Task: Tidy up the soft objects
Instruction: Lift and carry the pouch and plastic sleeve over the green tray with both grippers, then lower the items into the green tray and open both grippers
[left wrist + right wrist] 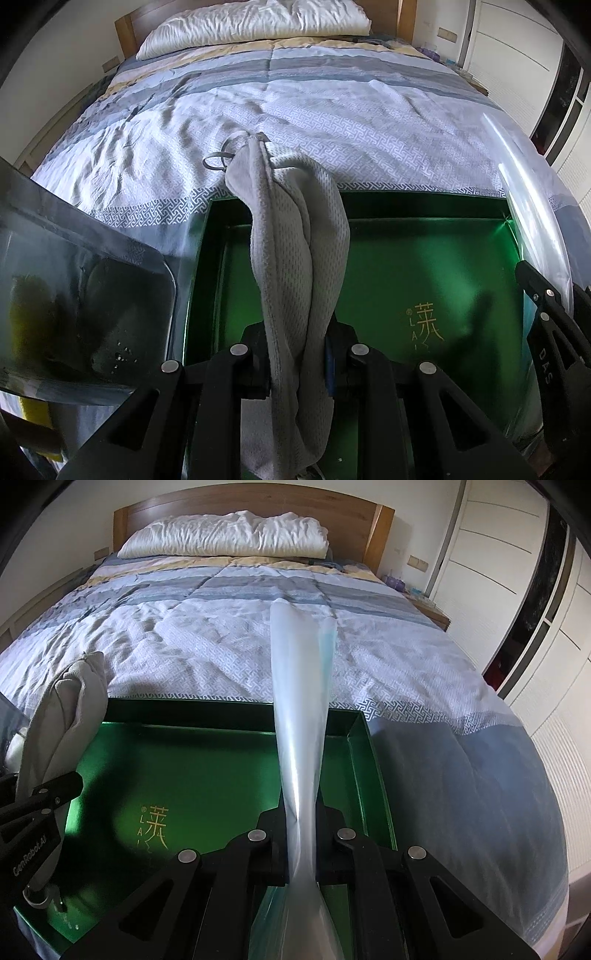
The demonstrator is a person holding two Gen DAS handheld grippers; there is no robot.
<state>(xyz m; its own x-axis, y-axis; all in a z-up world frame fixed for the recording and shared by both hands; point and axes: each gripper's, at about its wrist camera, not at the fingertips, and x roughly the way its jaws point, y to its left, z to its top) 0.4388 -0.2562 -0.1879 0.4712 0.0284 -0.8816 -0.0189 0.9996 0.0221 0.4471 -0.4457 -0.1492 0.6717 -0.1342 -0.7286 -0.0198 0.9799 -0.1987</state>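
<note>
In the left wrist view, a clear bin (88, 291) sits at 9 o'clock on the bed (332, 122), with dark and yellow shapes blurred behind its wall. Just right of it, the left gripper (297, 362) is clamped on a grey towel (295, 236); the cloth bunches between the black fingers (255, 354), rises toward 12 o'clock and hangs below the jaws toward 6 o'clock. A thin grey loop (218, 158) sticks out from the towel's top end at 11 o'clock. Under the towel lies a green tray (424, 258) with gold lettering (424, 325) on its floor, resting on the patterned cover at the near end of the bed. At 3 o'clock a clear plastic sheet (532, 206) arcs up, and the right gripper's black arm shows beneath it at the frame edge. A white pillow (255, 22) lies against the wooden headboard (127, 33) at 12 o'clock. In the right wrist view, the towel (62, 716) and the left gripper's fingertip stand at 9 o'clock over the tray's (221, 768) left side. At centre, the right gripper (302, 849) is pinched shut on the plastic sheet (301, 701), which is gathered into a narrow strip running from 6 o'clock up to 12 o'clock above the tray. White wardrobe doors (498, 572) fill the 2 o'clock side.
</note>
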